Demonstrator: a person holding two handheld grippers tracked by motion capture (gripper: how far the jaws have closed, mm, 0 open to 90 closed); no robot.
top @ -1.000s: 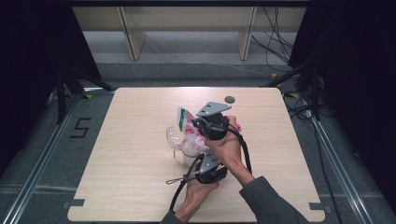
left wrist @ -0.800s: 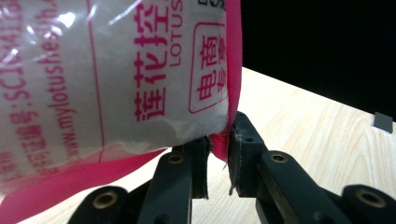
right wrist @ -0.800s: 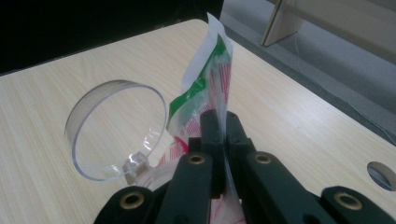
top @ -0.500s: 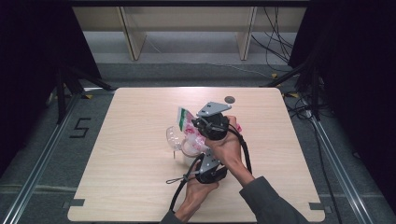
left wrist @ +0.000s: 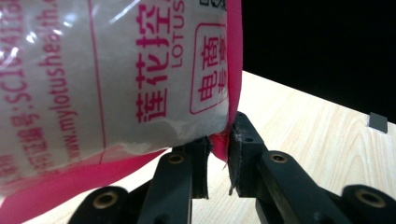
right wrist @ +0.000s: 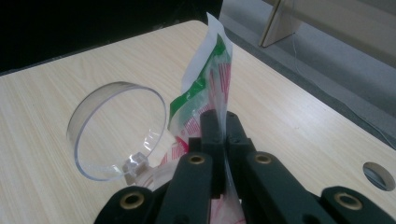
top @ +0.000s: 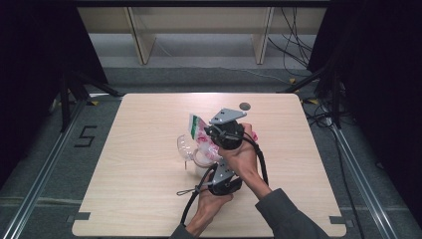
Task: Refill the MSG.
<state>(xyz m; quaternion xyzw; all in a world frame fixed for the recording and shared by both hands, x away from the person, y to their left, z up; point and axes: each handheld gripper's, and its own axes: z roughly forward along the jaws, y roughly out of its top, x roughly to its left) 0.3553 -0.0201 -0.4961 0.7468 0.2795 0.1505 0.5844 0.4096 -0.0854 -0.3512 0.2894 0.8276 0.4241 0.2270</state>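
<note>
Over a pale wood-grain table (top: 124,199), the right gripper (right wrist: 219,128) clamps its black jaws flat on the thin top edge of a glossy plastic bag (right wrist: 205,88) printed pink and green. The left gripper (left wrist: 218,154) pinches the bag's pink bottom corner. A clear round lid (right wrist: 116,130) lies beside it.

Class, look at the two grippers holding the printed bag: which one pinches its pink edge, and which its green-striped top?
The left gripper pinches the bag at its pink edge; the right gripper clamps the green-striped top, beside the clear cup.
</note>
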